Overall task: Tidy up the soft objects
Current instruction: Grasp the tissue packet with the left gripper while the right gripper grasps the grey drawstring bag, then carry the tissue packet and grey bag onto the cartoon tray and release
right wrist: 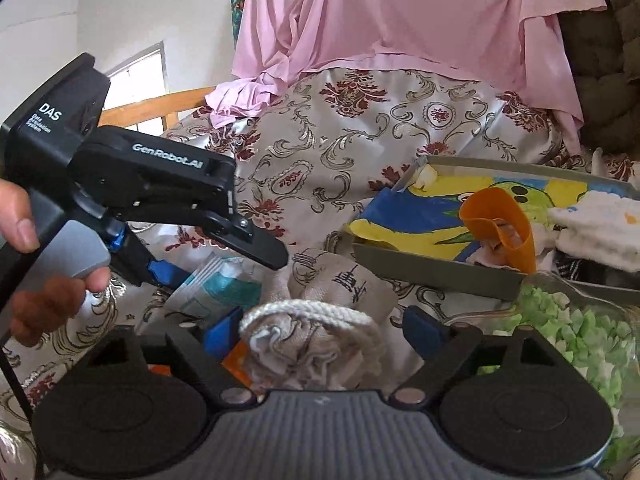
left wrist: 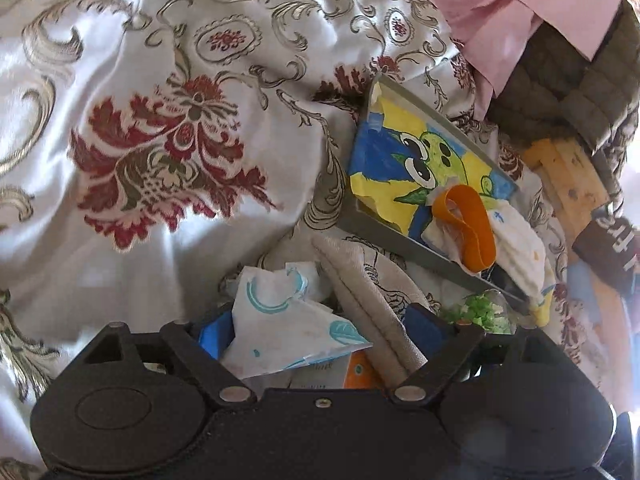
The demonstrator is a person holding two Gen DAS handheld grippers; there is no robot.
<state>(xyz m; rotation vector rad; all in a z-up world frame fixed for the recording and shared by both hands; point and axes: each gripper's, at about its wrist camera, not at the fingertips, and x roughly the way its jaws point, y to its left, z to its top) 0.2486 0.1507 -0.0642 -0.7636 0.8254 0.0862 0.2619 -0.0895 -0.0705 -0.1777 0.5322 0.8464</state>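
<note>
A white tissue pack with teal print [left wrist: 280, 324] and a beige drawstring pouch [left wrist: 372, 292] lie on the floral bedspread. My left gripper [left wrist: 320, 328] is open, its blue pads either side of both. In the right wrist view the pouch [right wrist: 324, 304], tied with white cord, sits between the open fingers of my right gripper [right wrist: 326, 332]. The left gripper [right wrist: 224, 240] reaches down from the left over the tissue pack [right wrist: 216, 284]. A grey tray [left wrist: 400, 240] with a cartoon picture holds an orange band [left wrist: 472, 224] and a white knitted cloth [left wrist: 520, 248].
A clear bag of green foam bits [right wrist: 576, 336] lies right of the pouch. Pink cloth [right wrist: 400, 12] drapes behind the bed. A dark quilted cushion [left wrist: 568, 80] and a wooden piece [left wrist: 568, 176] are at the right.
</note>
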